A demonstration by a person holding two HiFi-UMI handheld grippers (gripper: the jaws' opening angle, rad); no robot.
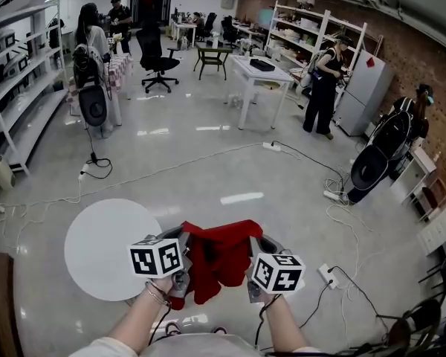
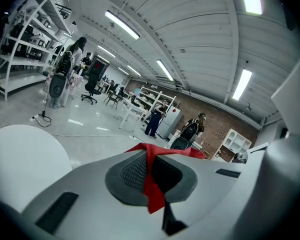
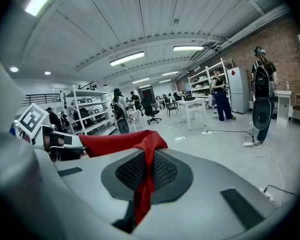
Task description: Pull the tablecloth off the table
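A red tablecloth [image 1: 219,255] hangs bunched in the air between my two grippers, off the round white table [image 1: 104,248] at the lower left. My left gripper [image 1: 180,253] is shut on the cloth's left edge; red fabric [image 2: 151,179] runs pinched between its dark pads. My right gripper [image 1: 254,257] is shut on the right edge, with the cloth [image 3: 142,181] squeezed between its pads and stretching left toward the other gripper. The table top is bare.
Glossy grey floor with cables [image 1: 297,155] and power strips [image 1: 327,275]. A white desk [image 1: 256,73], black office chair [image 1: 157,59], shelving [image 1: 15,95] at left and right, and several people standing about the room.
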